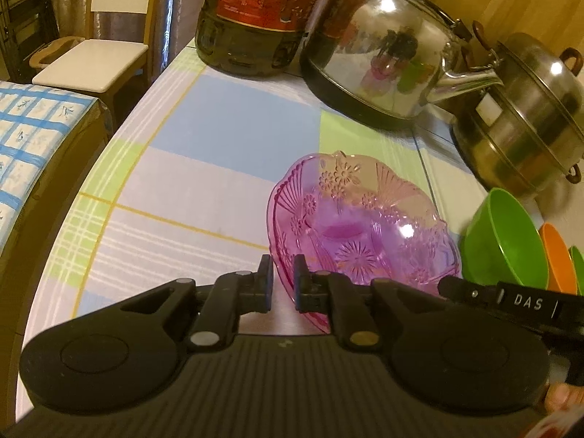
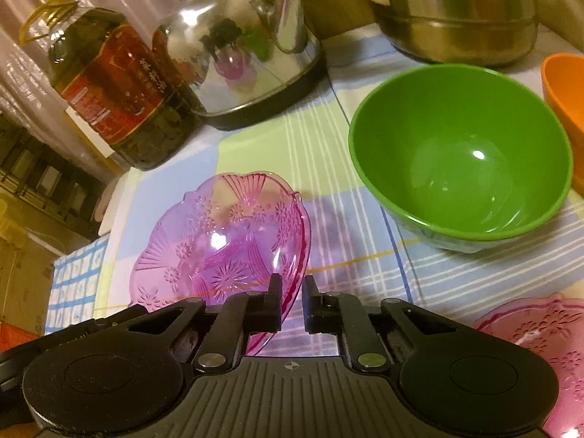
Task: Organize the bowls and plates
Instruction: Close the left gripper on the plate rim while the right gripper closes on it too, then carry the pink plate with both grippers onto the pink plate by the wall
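The table (image 1: 226, 138) is covered in a smooth plaid cloth of blue, green and lilac blocks with thin yellow lines, and its near edge is hidden under both gripper bodies. Far right, the stacked steel steamer pot (image 2: 456, 11) is cut off at the top in the right wrist view, so its lid only shows from the left wrist. The shiny domed kettle (image 1: 379, 51) mirrors the room, but the reflection is too warped to read. The oil bottle (image 2: 109, 87) is dark, ribbed plastic with a red label, and the print is too blurry to make out.

The green bowl (image 2: 460, 160) is round, glossy and opaque, sitting upright to the right of the plate. An orange bowl (image 2: 564, 91) just past it is cropped by the frame edge. A 2nd pink dish (image 2: 540, 343) at the near right corner is mostly hidden by the gripper.

The pink plate (image 2: 226, 233) is see-through, scalloped, embossed with flowers and fans, and it's tilted up on the near-left part of the table. The left gripper (image 1: 284, 284) is clamped on its left rim, the right gripper (image 2: 292, 304) is pinched on its right rim, so both are grasping this 1 plate.
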{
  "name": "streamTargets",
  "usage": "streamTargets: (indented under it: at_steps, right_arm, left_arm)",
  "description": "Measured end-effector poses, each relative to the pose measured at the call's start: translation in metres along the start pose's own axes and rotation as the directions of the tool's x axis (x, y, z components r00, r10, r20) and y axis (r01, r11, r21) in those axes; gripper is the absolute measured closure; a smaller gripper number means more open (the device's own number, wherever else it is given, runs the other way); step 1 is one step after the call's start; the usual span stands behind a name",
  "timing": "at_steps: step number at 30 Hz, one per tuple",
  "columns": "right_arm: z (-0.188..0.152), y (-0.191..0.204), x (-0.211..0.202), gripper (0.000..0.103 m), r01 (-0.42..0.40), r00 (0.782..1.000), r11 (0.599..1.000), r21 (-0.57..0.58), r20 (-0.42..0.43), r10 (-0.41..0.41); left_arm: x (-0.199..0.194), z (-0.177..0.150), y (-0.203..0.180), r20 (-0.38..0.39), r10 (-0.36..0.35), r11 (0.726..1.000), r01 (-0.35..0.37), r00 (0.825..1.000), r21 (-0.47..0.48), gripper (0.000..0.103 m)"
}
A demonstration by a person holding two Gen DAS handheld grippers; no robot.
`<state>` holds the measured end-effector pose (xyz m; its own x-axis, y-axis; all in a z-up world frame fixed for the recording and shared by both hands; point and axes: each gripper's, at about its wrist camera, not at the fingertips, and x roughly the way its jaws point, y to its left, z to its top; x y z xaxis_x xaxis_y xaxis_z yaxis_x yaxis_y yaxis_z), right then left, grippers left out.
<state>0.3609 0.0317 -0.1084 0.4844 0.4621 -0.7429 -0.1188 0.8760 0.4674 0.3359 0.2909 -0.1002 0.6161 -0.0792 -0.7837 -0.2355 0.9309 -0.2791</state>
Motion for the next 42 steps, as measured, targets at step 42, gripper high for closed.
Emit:
streamTargets:
  at_steps: [42]
  right_arm:
    - [-0.117, -0.099, -0.274, 0.092, 0.036, 0.984, 0.999, 0.035, 0.171, -0.042]
  left_arm:
    - [-0.2, -0.161, -0.161, 0.113, -0.126, 0.975, 0.102, 0.985, 0.197, 0.094]
